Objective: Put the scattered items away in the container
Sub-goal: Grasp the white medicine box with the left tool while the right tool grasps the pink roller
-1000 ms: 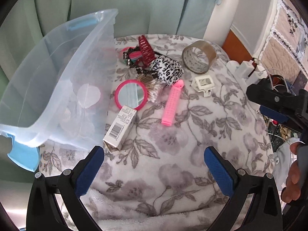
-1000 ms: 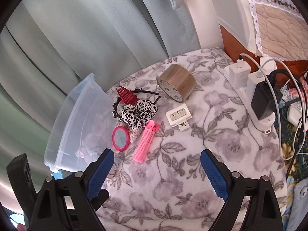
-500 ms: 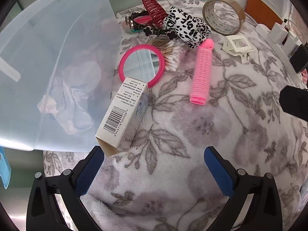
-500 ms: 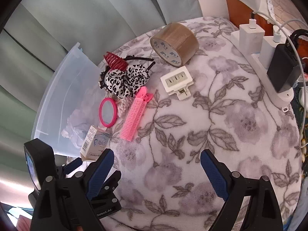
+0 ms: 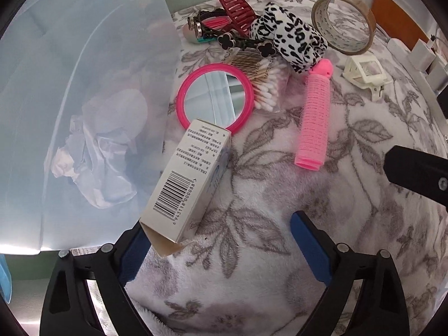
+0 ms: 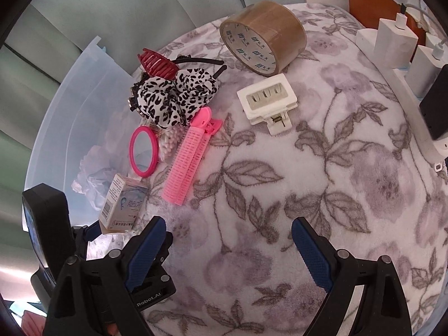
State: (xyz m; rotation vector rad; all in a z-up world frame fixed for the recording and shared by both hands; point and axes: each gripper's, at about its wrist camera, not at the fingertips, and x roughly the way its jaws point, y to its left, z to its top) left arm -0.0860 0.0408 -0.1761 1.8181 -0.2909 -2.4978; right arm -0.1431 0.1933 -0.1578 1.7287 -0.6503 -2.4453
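A floral fleece blanket (image 6: 350, 168) covers the surface below me. Along its right edge I see a white power strip (image 6: 414, 120) carrying white chargers (image 6: 394, 35) and one black adapter (image 6: 436, 106). Pale green curtains (image 6: 112, 8) hang behind.

Two black plastic two-finger grippers, alike in build. Left gripper (image 5: 221, 240): angular black arms, round silver screw heads at the pivots, long blue pads with fine cross-hatched texture (image 5: 310, 247) on the inner faces. Right gripper (image 6: 228, 247): same black frame, same silver screws, same dotted blue pads (image 6: 312, 254). White lettering "Robot.AI" on the left one's black block, seen from the right wrist.
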